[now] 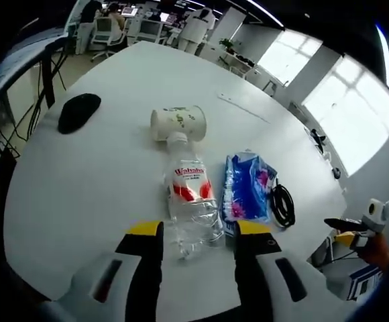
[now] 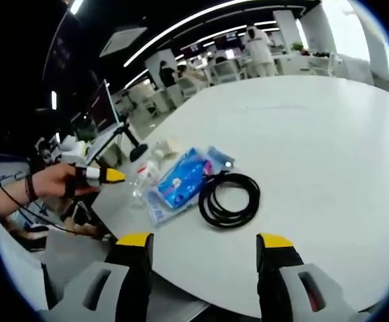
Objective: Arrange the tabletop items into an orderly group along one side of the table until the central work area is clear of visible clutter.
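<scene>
In the left gripper view a clear water bottle (image 1: 189, 201) with a red and white label lies on the white table (image 1: 100, 174), its base between the yellow tips of my open left gripper (image 1: 198, 229). A white paper cup (image 1: 178, 123) lies on its side at the bottle's cap end. A blue plastic packet (image 1: 247, 191) lies right of the bottle, a coiled black cable (image 1: 283, 204) beside it. In the right gripper view my right gripper (image 2: 204, 241) is open over the table edge, just short of the cable (image 2: 229, 198), the packet (image 2: 179, 181) and the bottle (image 2: 144, 178).
A black cloth-like item (image 1: 79, 111) rests at the table's far left. The left gripper (image 2: 104, 176), held by a hand, enters the right gripper view from the left. Desks, chairs and people (image 1: 194, 27) stand beyond the table. Bright windows line the right side.
</scene>
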Tool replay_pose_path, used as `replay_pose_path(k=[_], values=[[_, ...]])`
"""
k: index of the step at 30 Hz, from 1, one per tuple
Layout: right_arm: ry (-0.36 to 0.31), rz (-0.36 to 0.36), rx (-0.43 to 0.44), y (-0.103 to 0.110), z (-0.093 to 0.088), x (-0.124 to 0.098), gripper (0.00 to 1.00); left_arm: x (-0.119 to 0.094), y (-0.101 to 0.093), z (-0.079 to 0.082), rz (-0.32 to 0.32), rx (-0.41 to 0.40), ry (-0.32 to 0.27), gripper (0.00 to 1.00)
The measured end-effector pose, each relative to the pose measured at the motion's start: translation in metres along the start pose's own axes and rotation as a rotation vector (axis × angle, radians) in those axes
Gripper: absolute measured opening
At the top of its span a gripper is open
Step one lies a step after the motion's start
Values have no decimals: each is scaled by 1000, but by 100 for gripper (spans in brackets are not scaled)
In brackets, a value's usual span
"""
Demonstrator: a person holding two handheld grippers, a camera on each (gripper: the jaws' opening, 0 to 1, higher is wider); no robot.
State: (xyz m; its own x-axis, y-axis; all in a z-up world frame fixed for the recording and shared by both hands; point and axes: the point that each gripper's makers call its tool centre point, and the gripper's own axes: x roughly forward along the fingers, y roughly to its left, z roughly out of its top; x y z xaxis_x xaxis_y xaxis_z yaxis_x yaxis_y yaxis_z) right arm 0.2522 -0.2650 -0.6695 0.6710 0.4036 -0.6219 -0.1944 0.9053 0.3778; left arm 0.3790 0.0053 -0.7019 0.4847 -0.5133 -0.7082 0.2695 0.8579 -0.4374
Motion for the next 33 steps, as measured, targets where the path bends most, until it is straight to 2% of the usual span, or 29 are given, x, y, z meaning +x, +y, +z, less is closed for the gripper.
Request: replay_pose_path(k=[16,26,33], values=[[-29,-9,-15,-6,8,-5,63,-3,-3,11,-8,11,-28,41],[-27,7,-21,0,6,-4,63,-3,-8,12,-18,17,-30,41],[-32,7,-23,-3,8,-5,63,-2,-12,12,-24,22,-31,41]])
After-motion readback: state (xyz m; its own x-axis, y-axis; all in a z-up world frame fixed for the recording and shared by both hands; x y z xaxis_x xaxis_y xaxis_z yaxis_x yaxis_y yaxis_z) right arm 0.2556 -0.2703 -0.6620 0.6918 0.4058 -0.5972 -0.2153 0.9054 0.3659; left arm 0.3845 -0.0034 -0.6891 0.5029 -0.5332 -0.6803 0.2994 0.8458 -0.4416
